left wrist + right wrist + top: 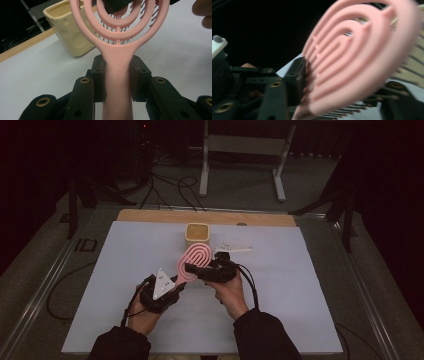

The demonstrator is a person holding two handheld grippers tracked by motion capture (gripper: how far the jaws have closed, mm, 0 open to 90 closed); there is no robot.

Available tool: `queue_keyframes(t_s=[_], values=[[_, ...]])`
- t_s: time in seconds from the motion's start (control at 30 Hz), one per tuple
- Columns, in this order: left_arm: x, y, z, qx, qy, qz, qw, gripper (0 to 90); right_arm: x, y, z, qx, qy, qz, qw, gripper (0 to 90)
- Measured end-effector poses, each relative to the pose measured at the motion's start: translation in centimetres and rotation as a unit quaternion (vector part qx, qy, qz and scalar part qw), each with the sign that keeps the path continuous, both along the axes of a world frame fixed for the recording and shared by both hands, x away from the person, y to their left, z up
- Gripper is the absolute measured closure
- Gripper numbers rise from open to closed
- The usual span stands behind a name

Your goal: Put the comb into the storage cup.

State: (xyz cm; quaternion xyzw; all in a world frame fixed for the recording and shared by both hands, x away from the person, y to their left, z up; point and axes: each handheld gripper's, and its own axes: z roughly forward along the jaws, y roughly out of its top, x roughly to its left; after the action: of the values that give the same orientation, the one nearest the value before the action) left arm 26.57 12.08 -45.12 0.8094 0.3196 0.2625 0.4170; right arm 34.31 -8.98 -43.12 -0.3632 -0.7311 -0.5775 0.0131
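From the high view, a cream pot stands on the white counter just beyond both tongs; its inside shows nothing but a flat tan tone, so what it holds cannot be told. A pink hairbrush lies between the left tongs and the right tongs, its looped head towards the pot.

In the left gripper view the left tongs pinch the brush's smooth handle from both sides. The head is open concentric rings with thin bristles behind. The pot sits up and left of the tongs.

In the right gripper view the right tongs look clamped across the blurred brush head, bristles facing down.
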Motion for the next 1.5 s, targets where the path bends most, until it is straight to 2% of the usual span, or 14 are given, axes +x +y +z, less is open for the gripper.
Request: queue_keyframes(t_s=[0.33,0.43,0.9,1.17,1.33,1.5], values=[[0.1,-0.1,-0.2,0.006,0.005,0.001,1.0000,70.0,0.1,0.0,-0.2,0.032,0.034,0.032,0.9984,61.1],[0.2,0.0,-0.3,0.004,0.008,0.002,1.0000,70.1,0.0,0.2,-0.2,0.037,0.036,0.040,0.9978,62.9],[0.2,0.0,-0.5,0.006,0.012,-0.006,0.9999,67.3,-0.2,0.6,-0.1,0.037,0.031,0.041,0.9980,63.8],[0.3,-0.2,-0.7,0.012,0.019,-0.001,0.9997,54.2,-0.2,0.8,0.0,0.039,0.030,0.044,0.9978,63.9],[0.3,0.3,-0.7,-0.019,0.032,0.005,0.9993,40.2,-0.1,0.8,-0.1,0.040,0.028,0.040,0.9980,63.8],[0.2,0.9,-0.6,-0.028,0.020,0.029,0.9990,23.7,0.3,0.6,-0.1,0.038,0.026,0.037,0.9982,63.8]])
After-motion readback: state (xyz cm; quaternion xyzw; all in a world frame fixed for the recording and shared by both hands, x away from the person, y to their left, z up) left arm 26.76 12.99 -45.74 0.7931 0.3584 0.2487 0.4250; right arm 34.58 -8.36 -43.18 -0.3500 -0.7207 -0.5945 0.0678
